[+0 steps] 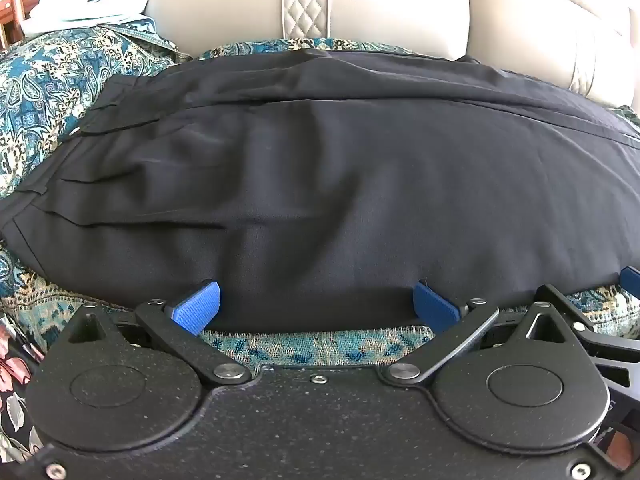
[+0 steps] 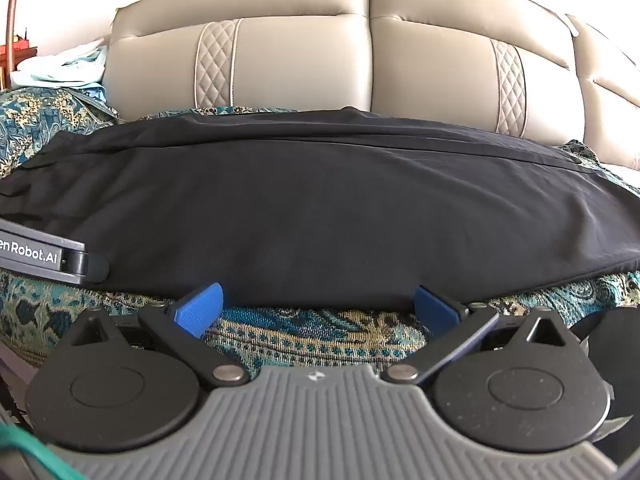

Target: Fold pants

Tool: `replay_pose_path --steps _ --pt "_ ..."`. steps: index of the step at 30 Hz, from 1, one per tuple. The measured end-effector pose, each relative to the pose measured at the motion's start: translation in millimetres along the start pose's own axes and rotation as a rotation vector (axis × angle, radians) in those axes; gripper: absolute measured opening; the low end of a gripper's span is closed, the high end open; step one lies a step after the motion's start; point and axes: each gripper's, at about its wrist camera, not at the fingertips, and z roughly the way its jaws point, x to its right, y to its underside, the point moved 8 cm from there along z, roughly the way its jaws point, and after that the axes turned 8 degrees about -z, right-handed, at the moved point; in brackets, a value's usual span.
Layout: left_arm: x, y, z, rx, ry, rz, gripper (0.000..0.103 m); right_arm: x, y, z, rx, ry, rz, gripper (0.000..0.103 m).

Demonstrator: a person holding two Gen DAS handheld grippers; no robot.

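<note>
Claws both spread wide, left claw at near hem of black pants, right claw just short of it, pants flat across paisley cover, beige sofa backrest far behind.

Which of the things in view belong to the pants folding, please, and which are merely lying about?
Belongs to the job:
- black pants, spread flat
- left gripper, fingers open at the near edge
- right gripper, fingers open

Just lying about:
- patterned teal throw underneath
- beige sofa back
- pale blue cloth, far left
</note>
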Motion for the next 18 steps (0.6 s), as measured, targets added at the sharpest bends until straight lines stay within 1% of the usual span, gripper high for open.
replay_pose_path --steps 18 --pt "-0.1 0.5 0.1 -0.008 0.001 -0.001 0.103 0.2 0.6 -0.9 0.002 -0.001 0.004 0.103"
